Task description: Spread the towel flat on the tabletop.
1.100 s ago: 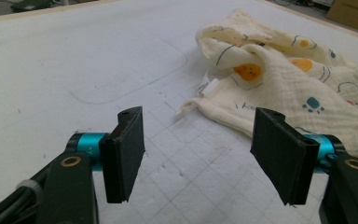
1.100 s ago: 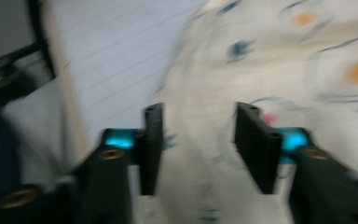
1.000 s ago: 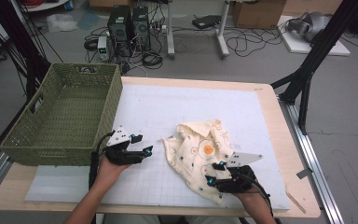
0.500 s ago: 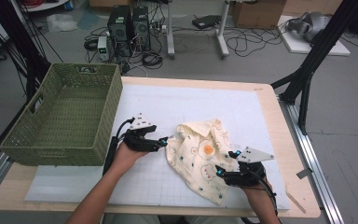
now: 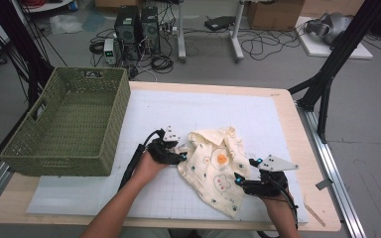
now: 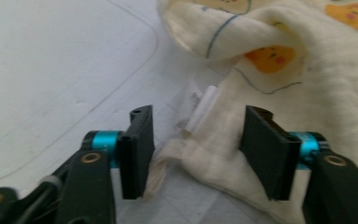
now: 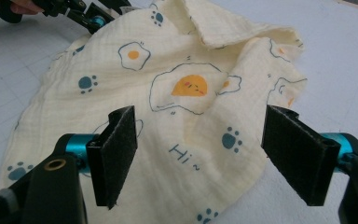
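Cream muslin cloth with fried-egg and paw prints (image 5: 216,168) lies crumpled on the white gridded mat (image 5: 258,119) that covers the surface, about mid-table, well apart from the green woven basket (image 5: 69,124) at the far left. Looks to me like the grab-the-corners step before a spread or fold. The left hand-held gripper (image 6: 196,144) has a hemmed corner of the cloth, the one with the little white tag, sitting between its jaws; they've just been closing in, but the pads aren't pressing on it yet, so it's still released. The right hand-held gripper (image 7: 200,154) hovers with its jaws wide apart over the near edge of the cloth, gripping nothing. Next move, I'd guess: left pinches down on that corner, right drops lower and catches an edge without bunching several layers.
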{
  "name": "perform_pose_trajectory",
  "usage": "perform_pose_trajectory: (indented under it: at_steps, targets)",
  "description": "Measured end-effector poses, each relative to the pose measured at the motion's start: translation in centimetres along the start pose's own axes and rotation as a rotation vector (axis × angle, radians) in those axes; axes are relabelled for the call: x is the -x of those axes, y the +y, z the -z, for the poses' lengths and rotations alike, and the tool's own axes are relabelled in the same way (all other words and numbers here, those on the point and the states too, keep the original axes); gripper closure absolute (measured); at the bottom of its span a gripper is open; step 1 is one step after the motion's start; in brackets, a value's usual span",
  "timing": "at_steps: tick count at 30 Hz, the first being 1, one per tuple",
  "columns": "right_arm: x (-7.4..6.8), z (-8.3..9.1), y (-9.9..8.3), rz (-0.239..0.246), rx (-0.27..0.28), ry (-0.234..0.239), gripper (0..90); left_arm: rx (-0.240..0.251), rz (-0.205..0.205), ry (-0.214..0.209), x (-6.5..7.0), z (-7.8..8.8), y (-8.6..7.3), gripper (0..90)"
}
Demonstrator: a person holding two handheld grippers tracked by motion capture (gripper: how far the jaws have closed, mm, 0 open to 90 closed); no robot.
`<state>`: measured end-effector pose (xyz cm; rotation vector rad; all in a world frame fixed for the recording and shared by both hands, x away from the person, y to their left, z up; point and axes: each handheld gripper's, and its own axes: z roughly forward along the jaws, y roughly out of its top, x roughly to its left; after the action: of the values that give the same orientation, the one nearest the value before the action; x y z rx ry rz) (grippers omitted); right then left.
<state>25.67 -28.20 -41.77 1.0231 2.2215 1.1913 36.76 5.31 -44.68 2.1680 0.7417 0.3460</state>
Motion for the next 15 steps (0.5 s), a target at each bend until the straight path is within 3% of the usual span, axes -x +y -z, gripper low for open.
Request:
perform_pose_trajectory:
  at_steps: [5,6,7,9,15]
  targets:
    - [-0.1,0.0,0.0,0.005,-0.003,-0.001,26.2,-0.003,-0.006,-0.035,0.0,0.3,-0.1,56.8]
    - [-0.1,0.0,0.0,0.003,-0.004,-0.001,26.2,-0.005,-0.01,-0.052,0.0,0.4,-0.1,64.4]
    - [-0.1,0.0,0.0,0.005,-0.006,-0.001,26.2,-0.006,-0.013,-0.068,0.0,0.8,-0.4,81.7]
    - [-0.1,0.0,0.0,0.004,-0.004,-0.003,26.2,-0.006,-0.018,-0.061,0.0,1.0,-0.5,84.7]
    - [0.3,0.1,-0.2,-0.008,-0.002,-0.008,26.1,0.005,0.009,-0.009,-0.7,4.9,-3.2,85.4]
